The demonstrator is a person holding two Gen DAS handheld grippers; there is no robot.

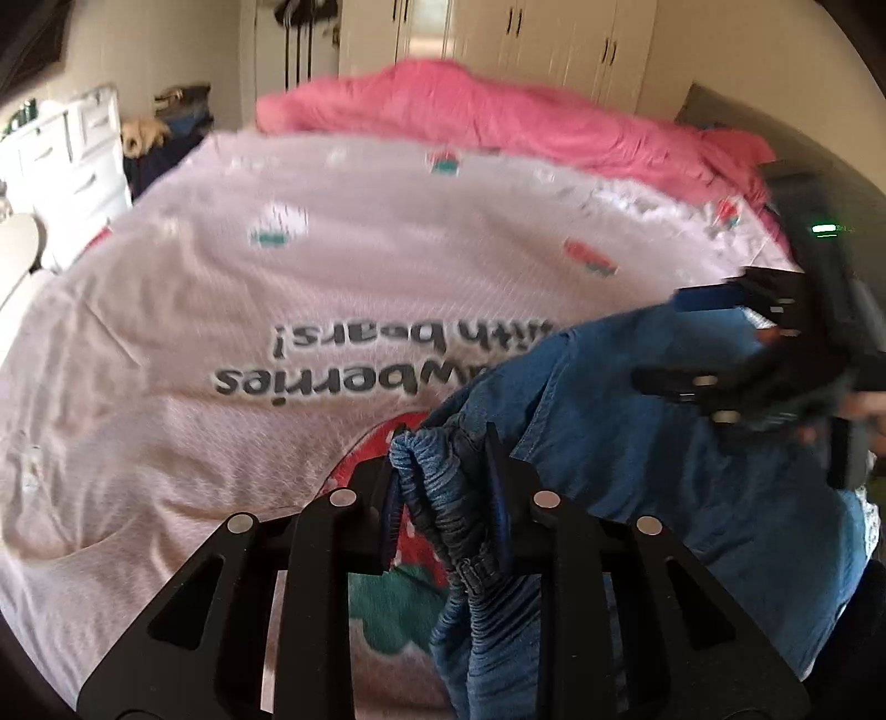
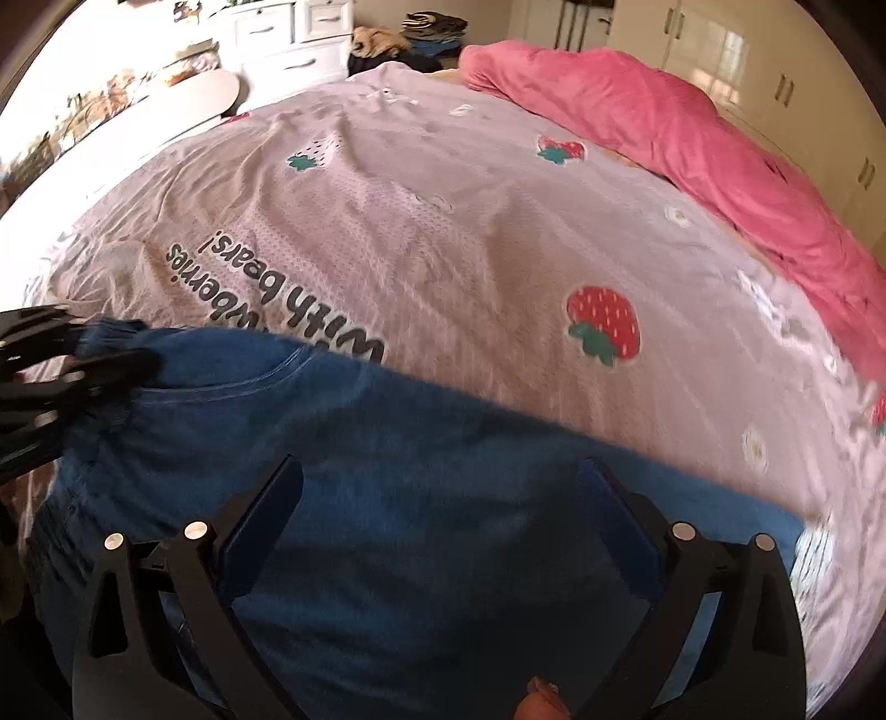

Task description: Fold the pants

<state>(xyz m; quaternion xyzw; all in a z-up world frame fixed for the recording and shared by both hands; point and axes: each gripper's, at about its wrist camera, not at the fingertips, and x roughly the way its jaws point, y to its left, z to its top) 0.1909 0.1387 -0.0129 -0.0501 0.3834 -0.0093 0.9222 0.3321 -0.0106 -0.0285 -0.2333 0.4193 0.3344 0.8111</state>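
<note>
Blue denim pants (image 2: 387, 471) with an elastic waistband lie on the near part of the bed. My left gripper (image 1: 446, 459) is shut on the gathered waistband (image 1: 432, 487) and holds it up off the sheet; it also shows at the left edge of the right wrist view (image 2: 83, 354). My right gripper (image 2: 437, 482) is open, its fingers spread wide just above the pants' flat denim. It also shows in the left wrist view (image 1: 720, 343) at the right, over the pants (image 1: 637, 443).
The bed has a pale pink strawberry-print sheet (image 2: 470, 232) with dark lettering. A pink blanket (image 2: 692, 144) is bunched along the far side. White drawers (image 2: 288, 39) and a clothes pile (image 2: 410, 33) stand beyond the bed, wardrobes (image 1: 554, 33) behind.
</note>
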